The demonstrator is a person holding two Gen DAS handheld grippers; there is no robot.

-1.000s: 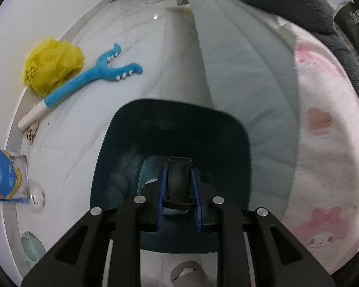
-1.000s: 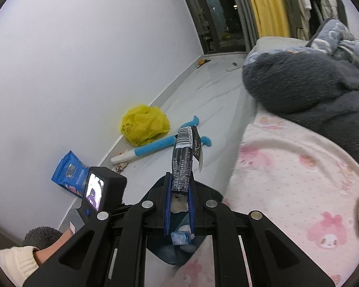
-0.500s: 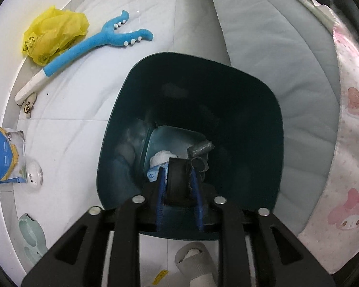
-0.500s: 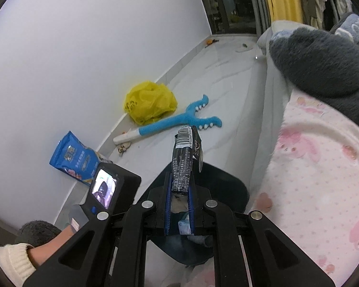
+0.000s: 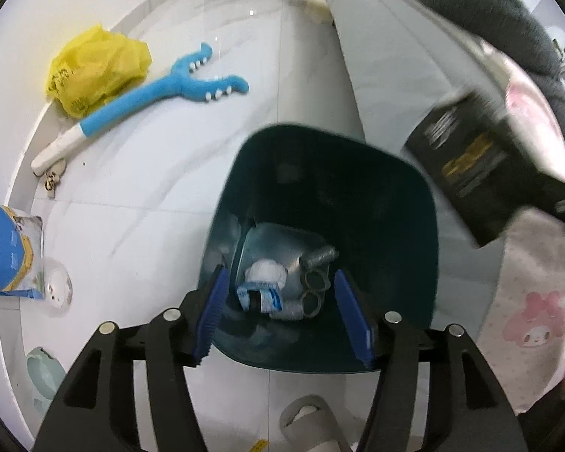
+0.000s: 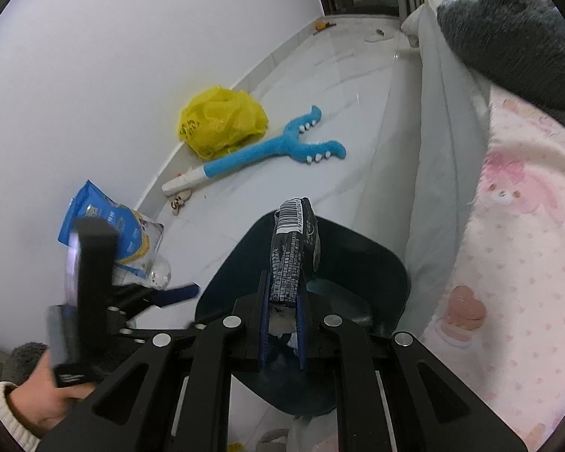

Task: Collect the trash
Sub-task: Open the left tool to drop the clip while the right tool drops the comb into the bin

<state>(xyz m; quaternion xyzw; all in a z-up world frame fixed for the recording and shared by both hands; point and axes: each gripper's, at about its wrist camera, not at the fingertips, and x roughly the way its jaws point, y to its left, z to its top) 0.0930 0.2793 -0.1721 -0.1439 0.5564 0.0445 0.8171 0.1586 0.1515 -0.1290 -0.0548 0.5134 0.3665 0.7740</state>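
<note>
A dark teal bin (image 5: pixel 320 173) stands on the white floor beside the bed. My left gripper (image 5: pixel 282 314) hangs over its near rim. Its jaws are opening and nothing is between them. On the bin's floor lie a white tissue wad (image 5: pixel 265 271), a blue-and-white wrapper (image 5: pixel 261 299) and grey scraps (image 5: pixel 314 282). My right gripper (image 6: pixel 282 326) is shut on a black wrapper (image 6: pixel 292 252), held upright above the bin (image 6: pixel 358 260). That black wrapper (image 5: pixel 467 162) enters the left wrist view, blurred, from the right.
Along the wall lie a yellow plastic bag (image 5: pixel 94 69), a blue plush grabber toy (image 5: pixel 162 94), a blue snack bag (image 5: pixel 7 252) and a clear cup (image 5: pixel 58 288). A paper roll (image 5: pixel 309 418) lies near the bin. A pink blanket (image 6: pixel 516 248) covers the bed on the right.
My left gripper's jaws have spread, and the dark piece it held now lies in the bin. My right gripper has come down over the bin with the black wrapper.
</note>
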